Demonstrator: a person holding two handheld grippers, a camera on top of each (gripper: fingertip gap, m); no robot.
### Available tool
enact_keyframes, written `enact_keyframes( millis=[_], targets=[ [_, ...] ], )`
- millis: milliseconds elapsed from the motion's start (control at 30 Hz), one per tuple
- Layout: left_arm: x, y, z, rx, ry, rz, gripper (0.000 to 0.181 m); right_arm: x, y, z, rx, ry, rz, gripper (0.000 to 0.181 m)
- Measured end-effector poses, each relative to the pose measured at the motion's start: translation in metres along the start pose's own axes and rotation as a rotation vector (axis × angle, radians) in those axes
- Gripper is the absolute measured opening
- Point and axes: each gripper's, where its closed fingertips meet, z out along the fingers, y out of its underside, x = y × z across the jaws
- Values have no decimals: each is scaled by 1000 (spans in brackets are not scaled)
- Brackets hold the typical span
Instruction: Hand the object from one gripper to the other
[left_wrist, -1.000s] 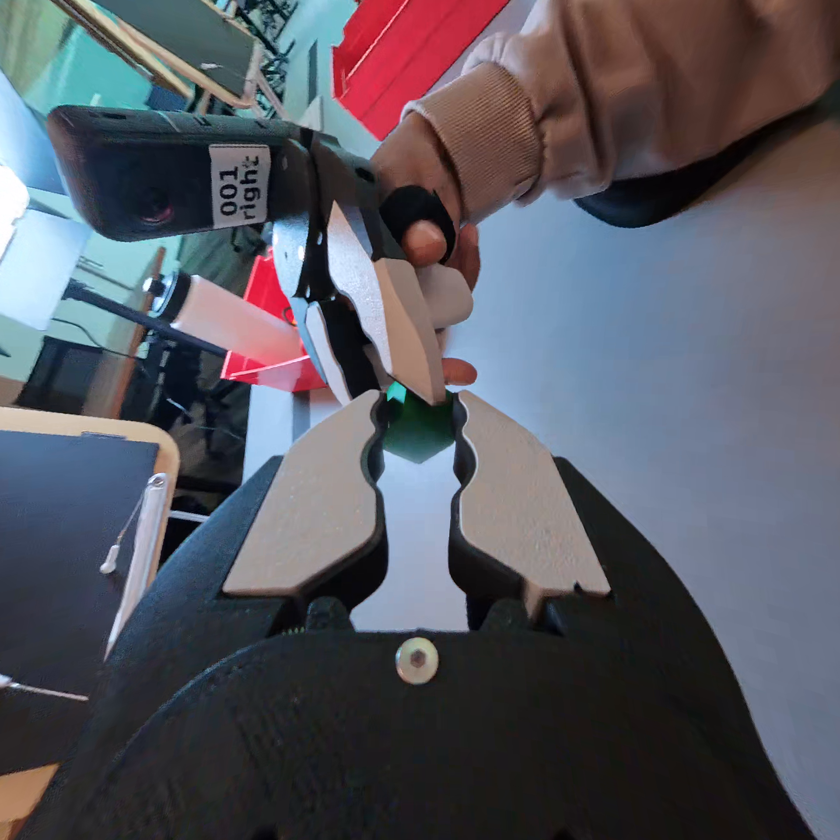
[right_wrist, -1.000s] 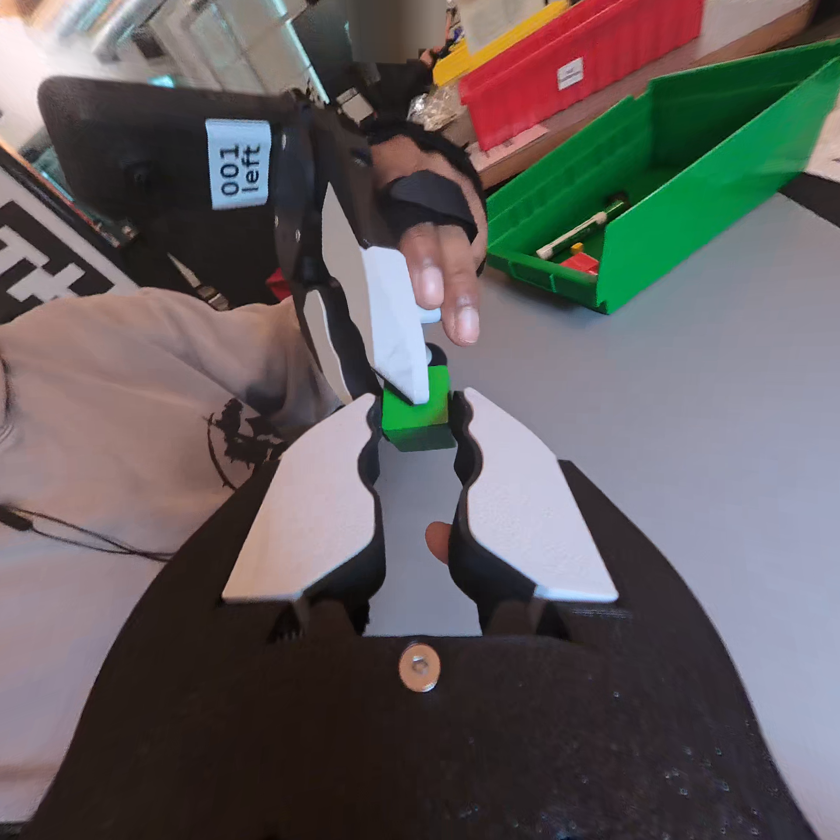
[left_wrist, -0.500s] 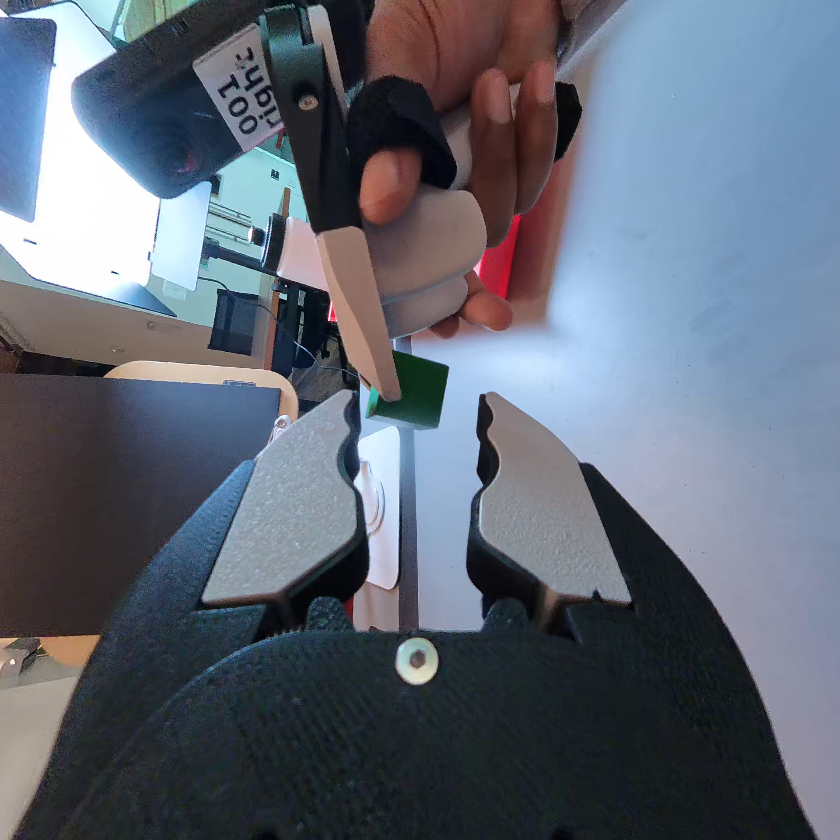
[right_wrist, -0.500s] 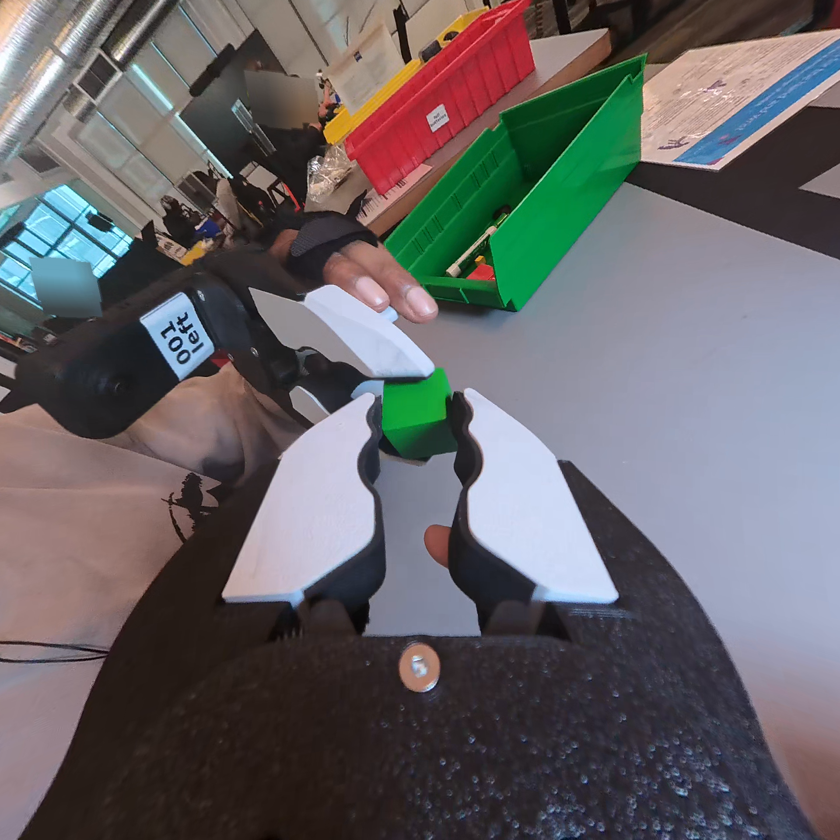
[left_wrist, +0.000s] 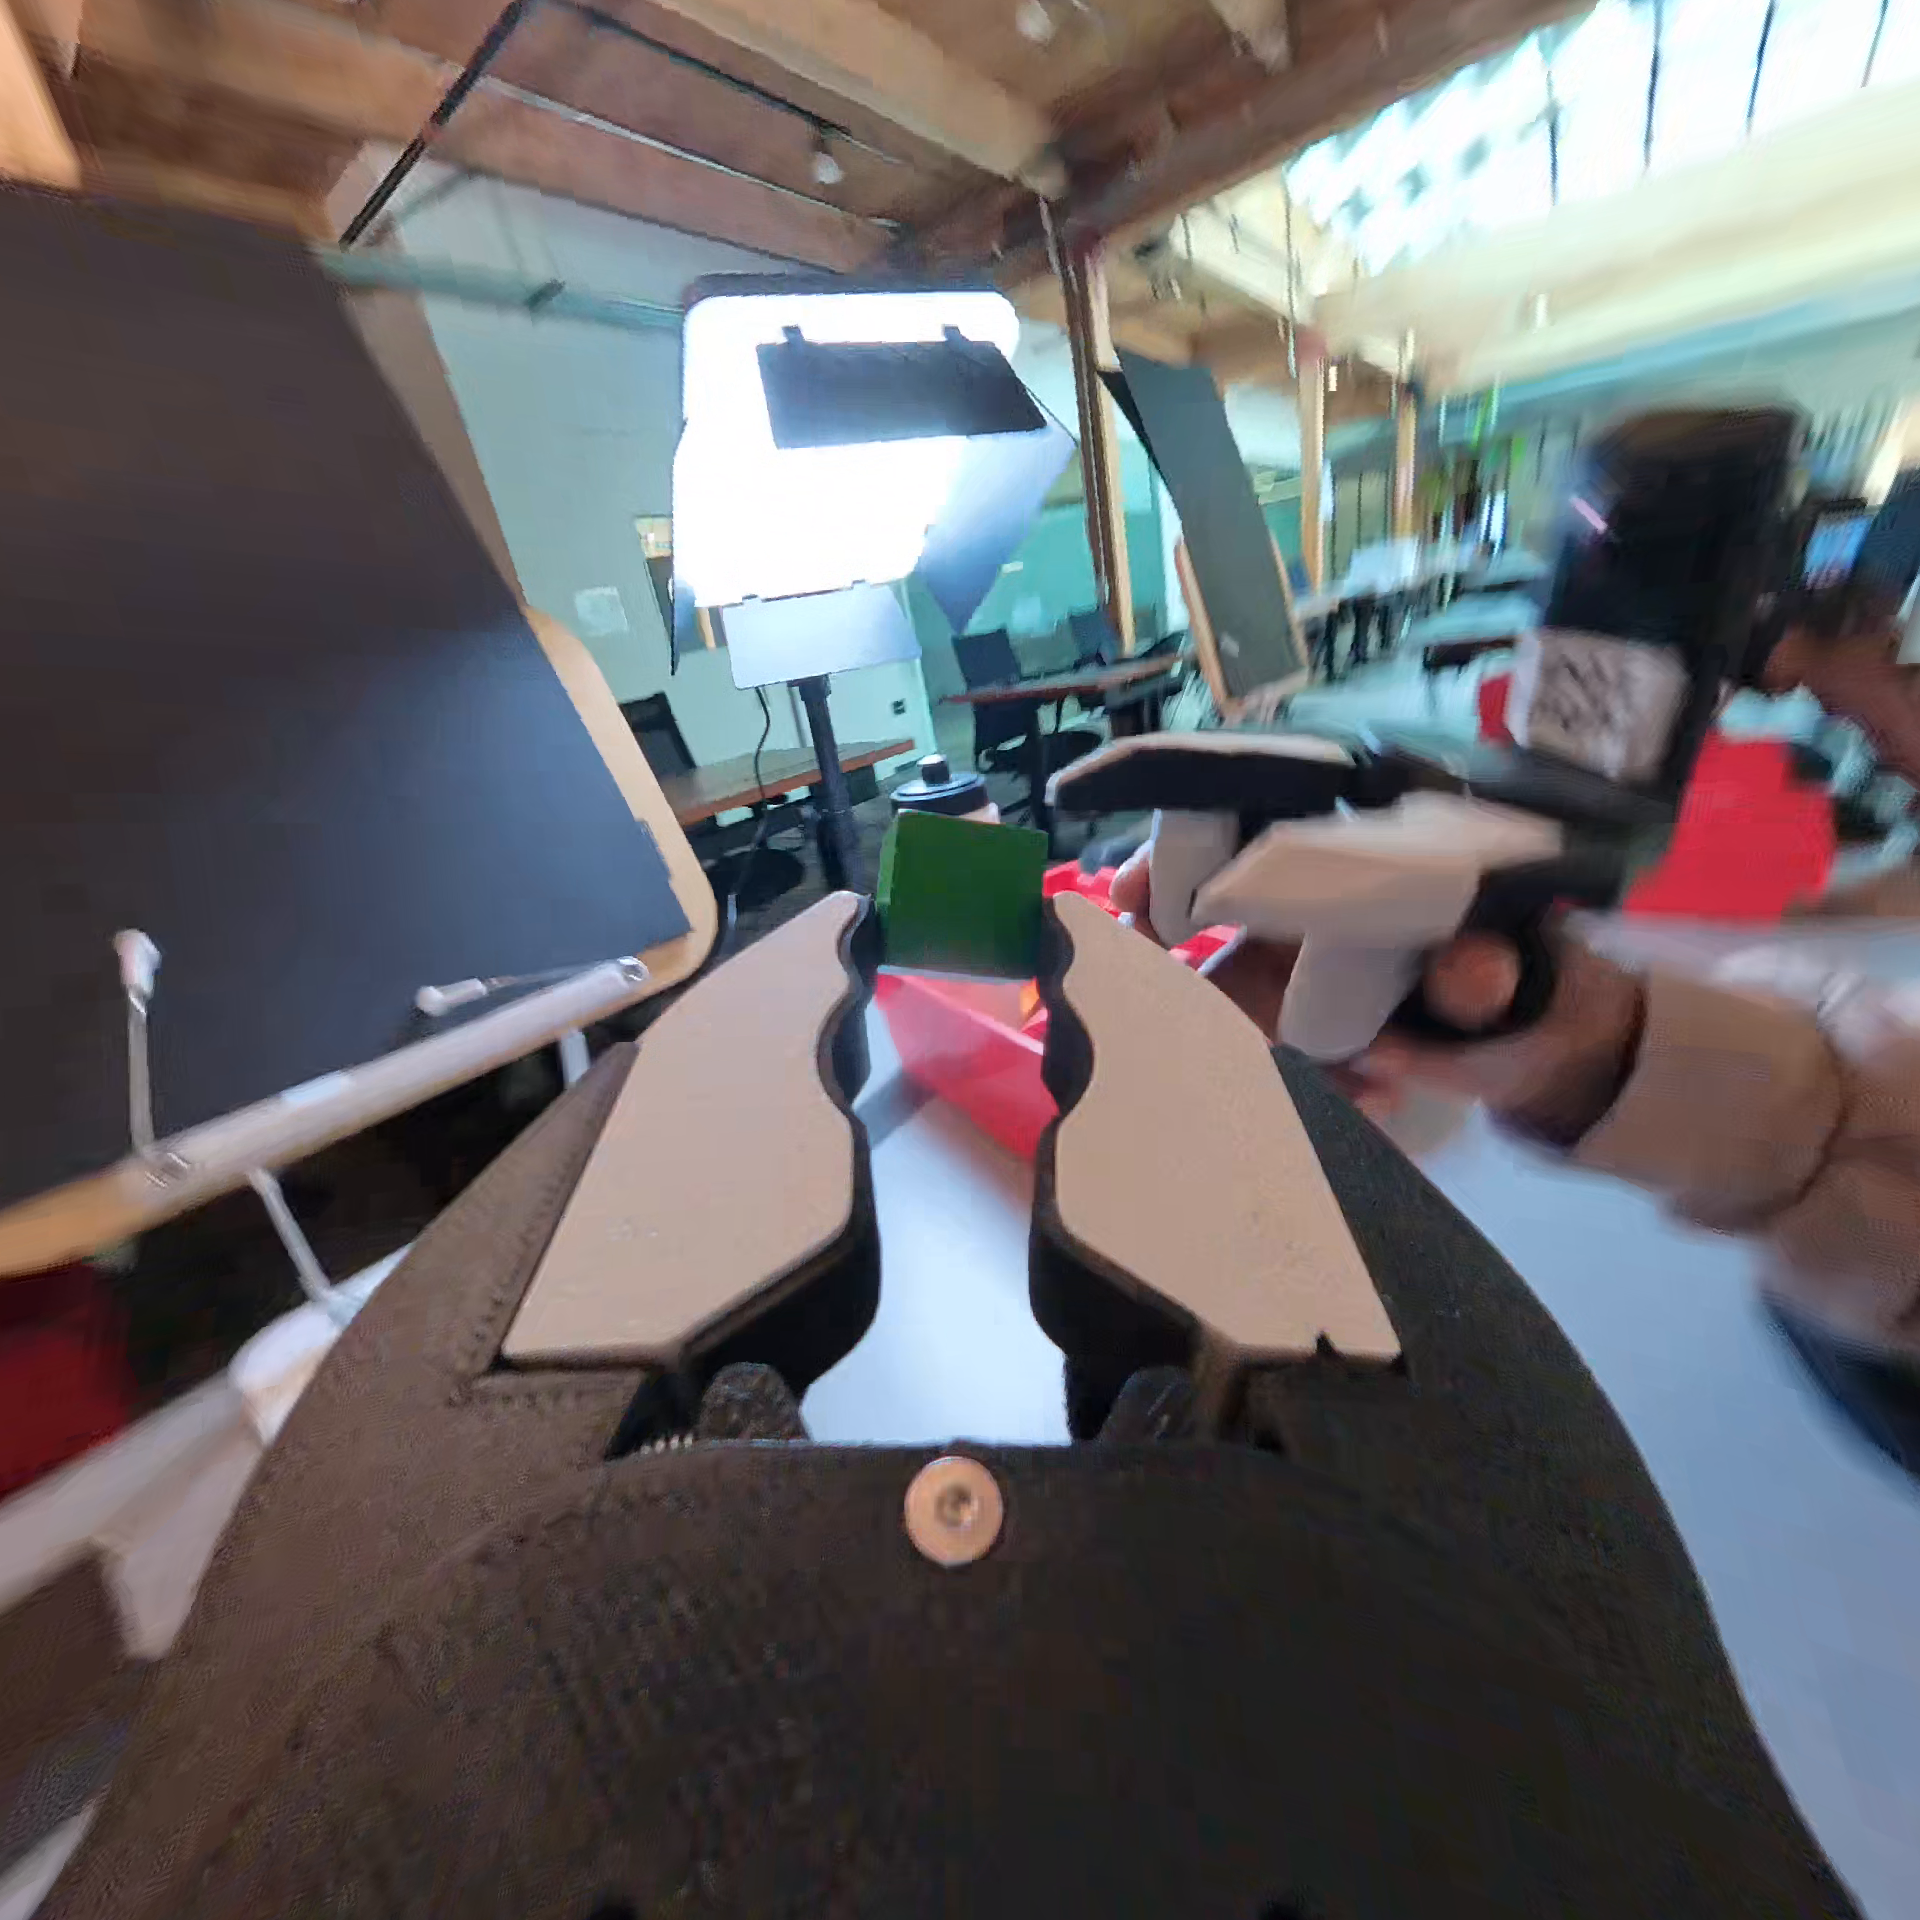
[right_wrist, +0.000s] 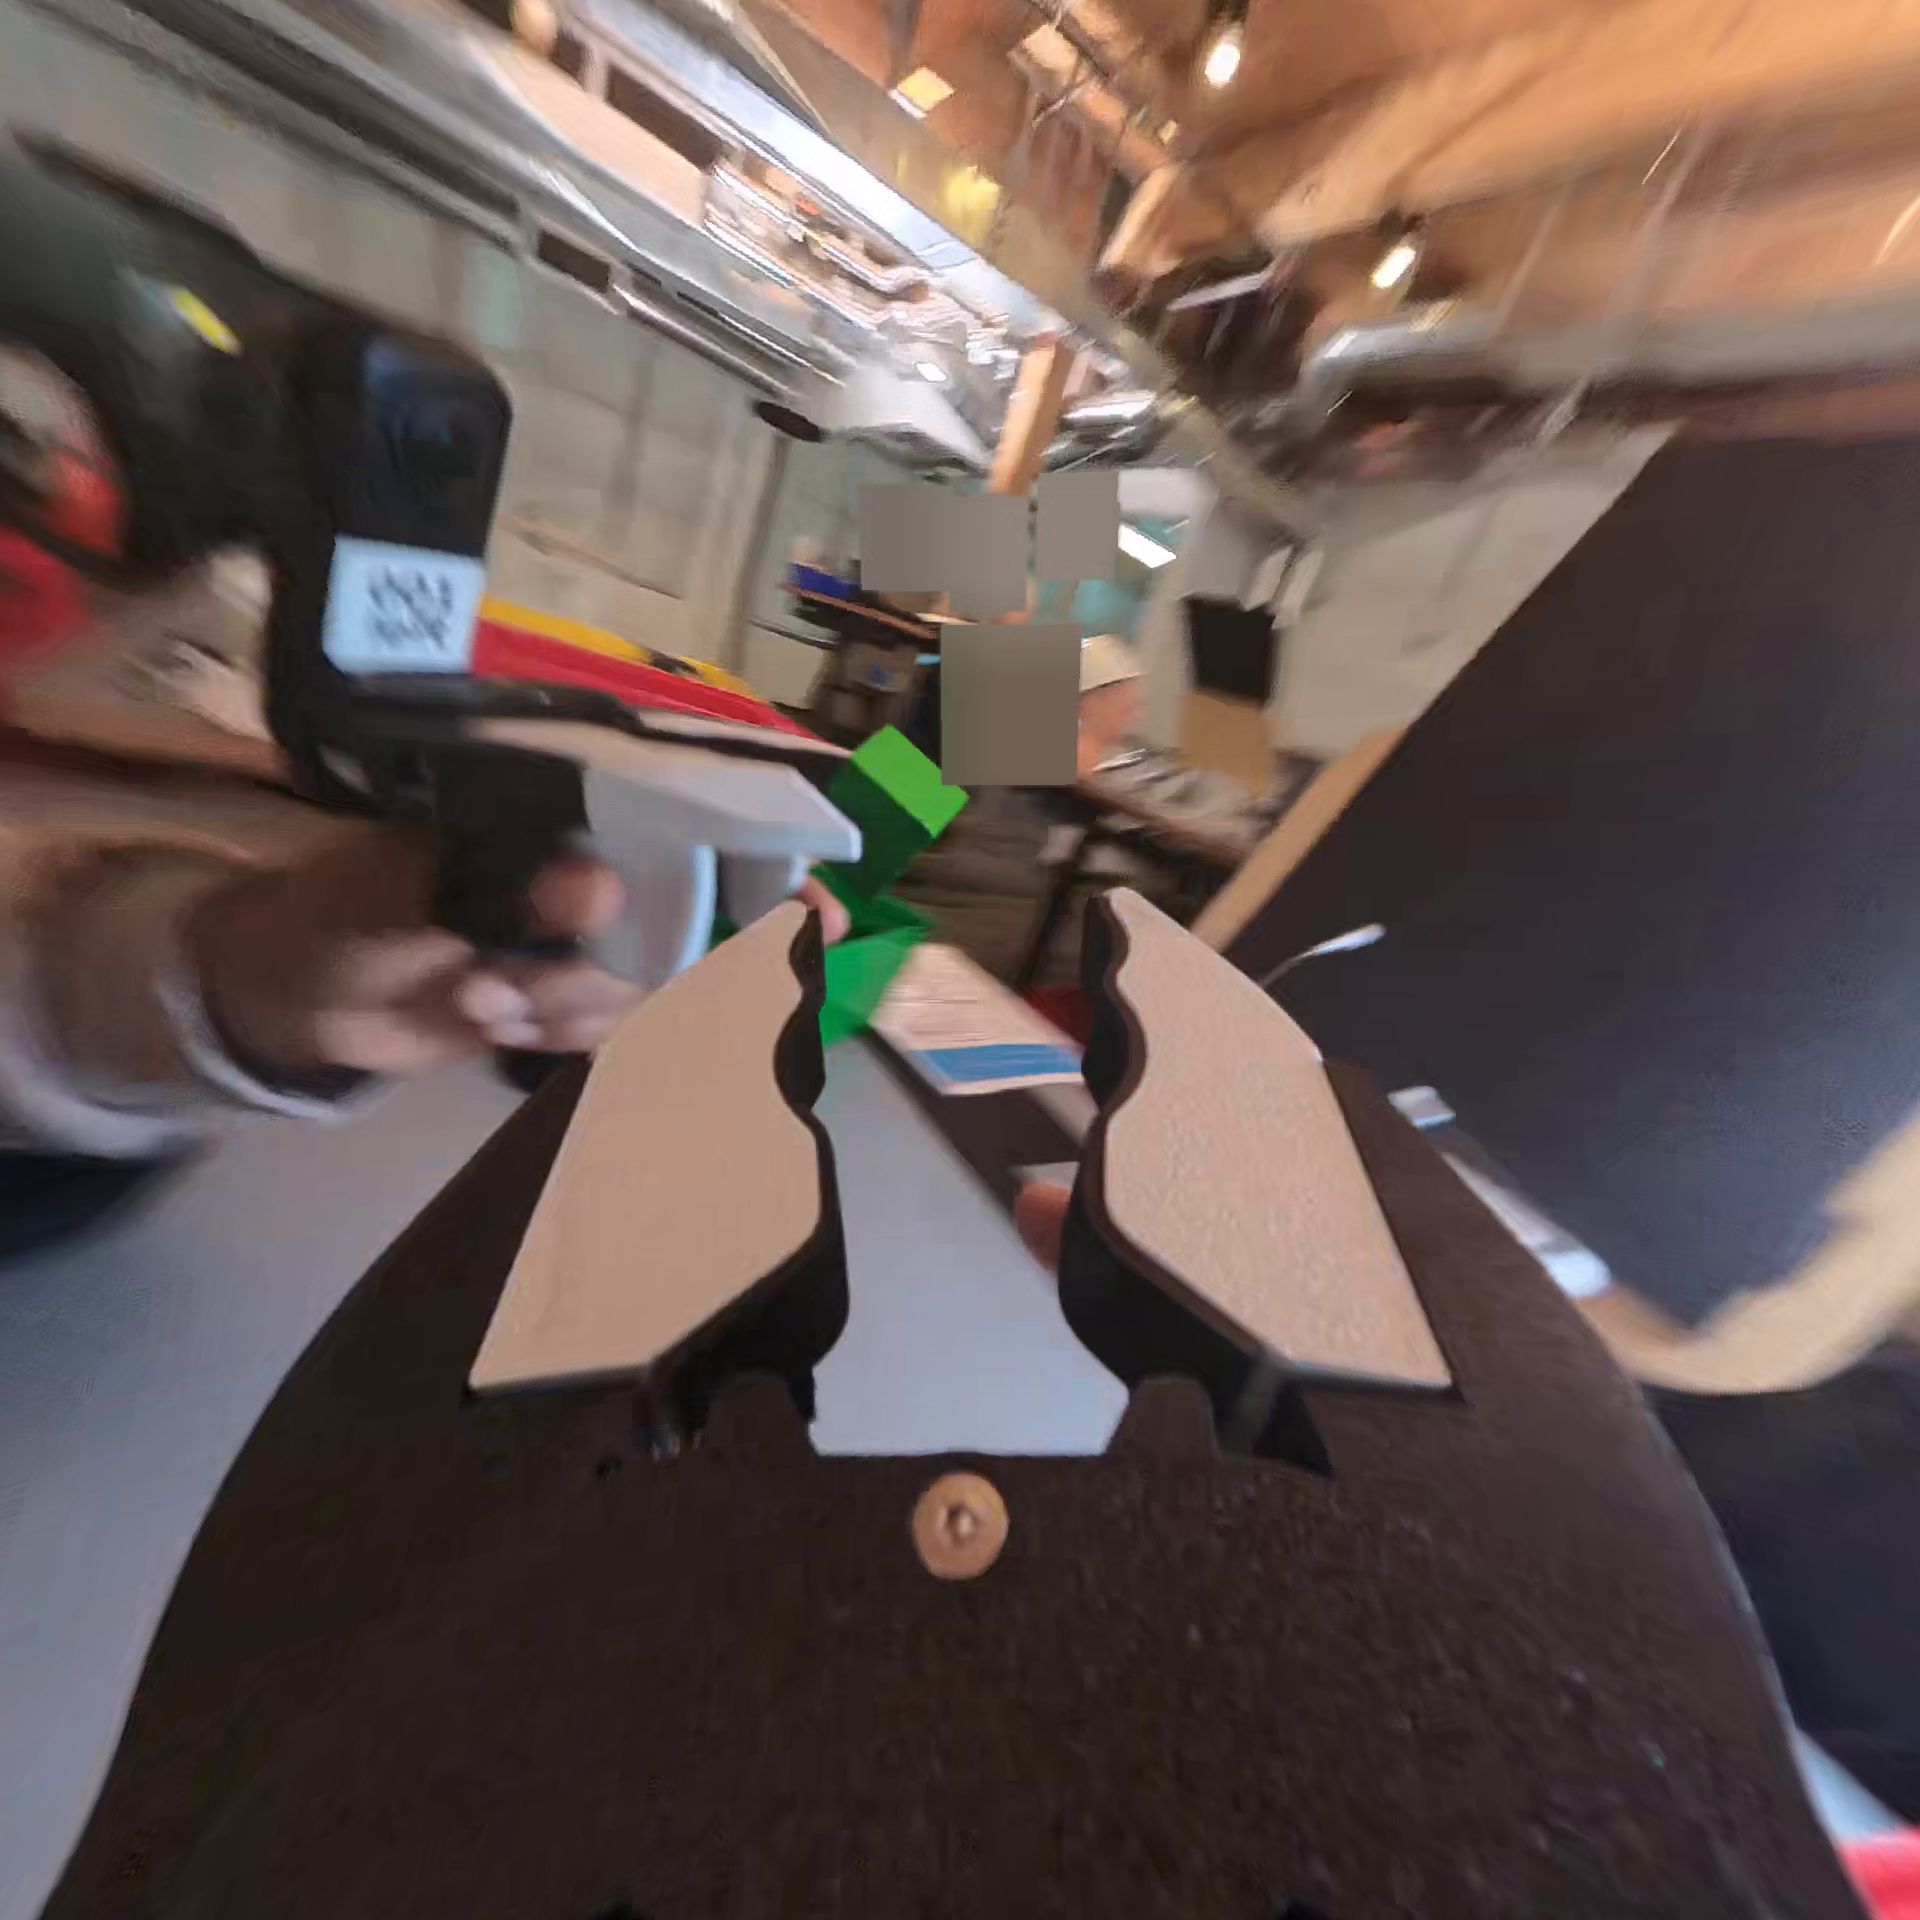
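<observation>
Green block is gripped at the tips of the left gripper, held up above the grey surface. To the right of the block, the right gripper is seen with its fingers spread apart and nothing between them.

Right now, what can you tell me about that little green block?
The green block is a small, plain cube-like piece with flat faces and sharp edges, matte, perhaps painted wood or plastic. It is held in the air, tilted, pinched at the tips of the left gripper, whose jaws press its two opposite sides. Nothing else touches it: the right gripper stands apart, jaws open and empty.
</observation>
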Motion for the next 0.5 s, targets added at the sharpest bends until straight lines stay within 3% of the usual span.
enact_keyframes(
  millis=[100, 233, 367, 500],
  targets=[
    [-2, -1, 0, 47, 18, -304, 30, -7, 6, 4, -49, 125, -397, 48],
    [14, 7, 4, 49, 87, -570, 29, -18, 10, 10, -71, 190, -637, 50],
    [34, 17, 10, 4, 135, -676, 29, -21, 9, 7, -60, 133, -632, 30],
    [45, 15, 13, -2, 221, -587, 38, -27, 16, -4, -151, -155, -295, 29]
  ],
)
